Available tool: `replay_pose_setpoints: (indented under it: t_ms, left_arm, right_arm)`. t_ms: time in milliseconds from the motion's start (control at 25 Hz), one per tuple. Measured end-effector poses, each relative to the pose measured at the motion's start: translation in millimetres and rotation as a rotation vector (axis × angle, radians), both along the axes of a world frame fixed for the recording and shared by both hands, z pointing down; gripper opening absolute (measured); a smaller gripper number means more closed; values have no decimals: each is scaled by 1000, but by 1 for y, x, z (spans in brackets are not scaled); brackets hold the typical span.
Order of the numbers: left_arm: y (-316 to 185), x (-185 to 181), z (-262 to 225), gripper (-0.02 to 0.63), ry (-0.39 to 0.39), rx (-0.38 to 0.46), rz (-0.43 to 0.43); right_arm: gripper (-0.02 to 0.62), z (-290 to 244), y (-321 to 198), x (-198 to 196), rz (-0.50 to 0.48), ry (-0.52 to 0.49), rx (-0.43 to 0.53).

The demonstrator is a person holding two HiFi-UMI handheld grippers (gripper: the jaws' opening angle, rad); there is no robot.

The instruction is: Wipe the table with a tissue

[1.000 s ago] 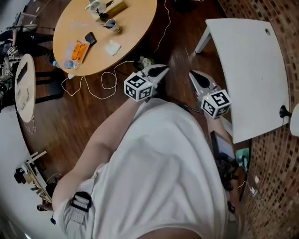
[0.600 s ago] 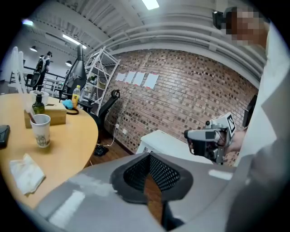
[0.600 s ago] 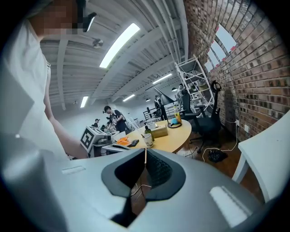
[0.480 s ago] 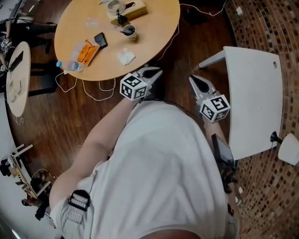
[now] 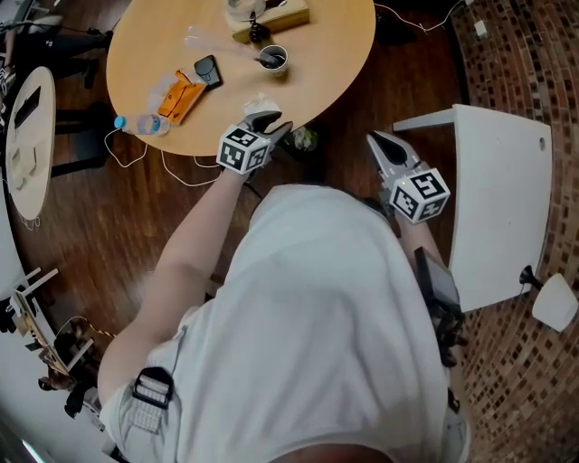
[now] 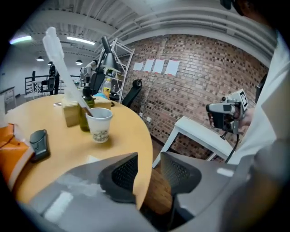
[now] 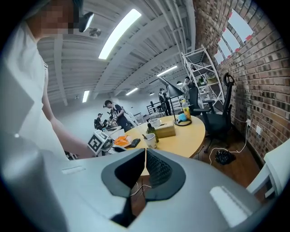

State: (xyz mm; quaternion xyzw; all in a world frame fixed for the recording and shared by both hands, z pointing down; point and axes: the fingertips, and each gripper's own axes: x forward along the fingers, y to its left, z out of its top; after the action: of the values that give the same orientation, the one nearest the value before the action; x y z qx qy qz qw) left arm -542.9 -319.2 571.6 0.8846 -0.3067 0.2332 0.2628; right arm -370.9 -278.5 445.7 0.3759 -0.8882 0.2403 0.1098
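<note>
A crumpled white tissue (image 5: 257,102) lies near the front edge of the round wooden table (image 5: 335,63). My left gripper (image 5: 274,123) reaches over that edge, just above the tissue. Its jaws have just been opening and stand apart with nothing between them. In the left gripper view the left gripper (image 6: 148,170) frames the table rim, and a white corner of the tissue (image 6: 92,158) peeks over the left jaw. My right gripper (image 5: 375,140) hangs off the table over the floor. In the right gripper view the right gripper (image 7: 145,156) is shut and empty.
On the table stand a paper cup (image 5: 271,59), a tissue box (image 5: 271,16), a phone (image 5: 208,68), an orange packet (image 5: 178,95) and a water bottle (image 5: 136,124). A white side table (image 5: 498,199) stands at the right. Cables (image 5: 194,172) trail across the floor.
The left gripper has moved forward to the table edge, over the tissue, and its jaws have parted. The right gripper has kept shut and shifted only a little in the view.
</note>
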Motion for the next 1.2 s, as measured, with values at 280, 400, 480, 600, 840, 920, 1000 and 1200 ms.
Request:
replay_pose_setpoints:
  t_ms: [280,400,480,600,840,920,1000,1200]
  left_arm:
    - [-38,-49,44,281,-253,-4,26]
    - [-46,-58,57,315,-350,16,43]
    - [-51,-62,61,364,-377,9,33]
    - [-54,-66,68,455,-383,-50,31]
    - [-43,-59,82,437,-429,-154,112]
    - [-42,-60,82,349,-455,-139,121]
    - [-42,-63,83,272,-489,-108,129]
    - [-39,-61,88,125,-537,-57,123]
  right_arm:
    - [14,8,-16,-8,23,17,-27]
    - [14,10,-17,-3,40,26,-44]
    - [14,11,-17,1,49,30,-50]
    - [14,11,-19,4,62,28,-53]
    - [14,8,-24,7,81,20,-54]
    - [14,8,-25,9,88,17,-53]
    - [14,7,-26,10,96,12,-52]
    - [14,11,-25,15,112,15,-62]
